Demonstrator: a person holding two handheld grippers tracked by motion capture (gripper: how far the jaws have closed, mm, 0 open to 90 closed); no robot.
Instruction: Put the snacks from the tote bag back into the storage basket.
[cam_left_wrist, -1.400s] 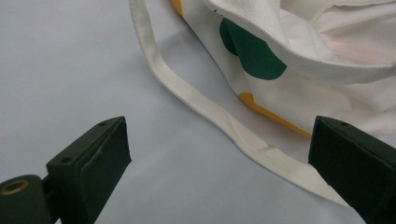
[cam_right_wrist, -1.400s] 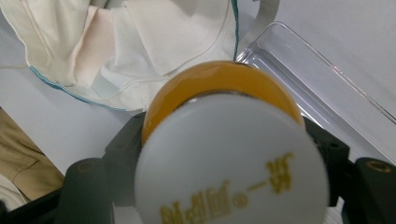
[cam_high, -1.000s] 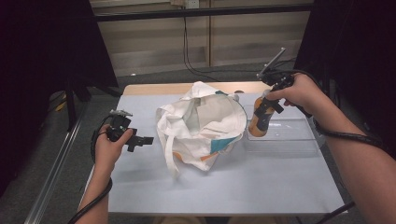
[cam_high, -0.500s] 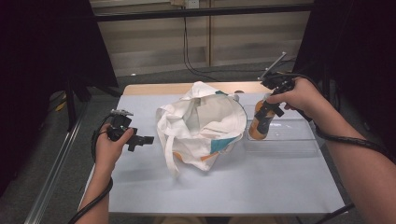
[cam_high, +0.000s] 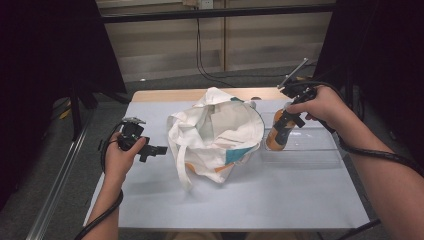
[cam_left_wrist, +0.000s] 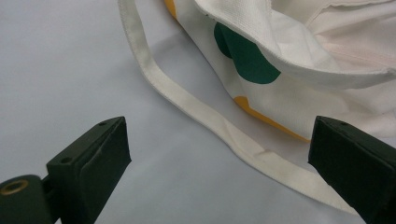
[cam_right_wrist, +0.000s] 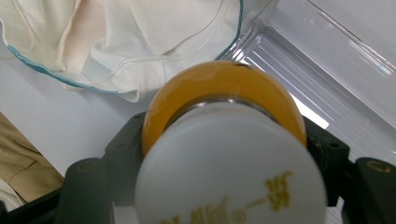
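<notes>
A white tote bag (cam_high: 215, 135) with green and orange dots lies open in the middle of the table. My right gripper (cam_high: 286, 122) is shut on an orange bottle (cam_high: 275, 139) just right of the bag, over the near left end of a clear plastic tray (cam_high: 320, 150). In the right gripper view the bottle (cam_right_wrist: 219, 88) and its white cap (cam_right_wrist: 229, 163) sit between the jaws of the right gripper (cam_right_wrist: 226, 140). My left gripper (cam_high: 159, 150) is open just left of the bag. In the left gripper view the bag's strap (cam_left_wrist: 187, 95) lies on the table ahead of the left gripper (cam_left_wrist: 219, 158).
The pale table top (cam_high: 260, 200) has free room in front of the bag and tray. A metal rail (cam_high: 55, 185) runs along the floor at the left. The table's wooden far edge (cam_high: 165, 95) lies behind the bag.
My right hand has shifted slightly right and down with the bottle still in its grip. The left hand and the bag have stayed where they were.
</notes>
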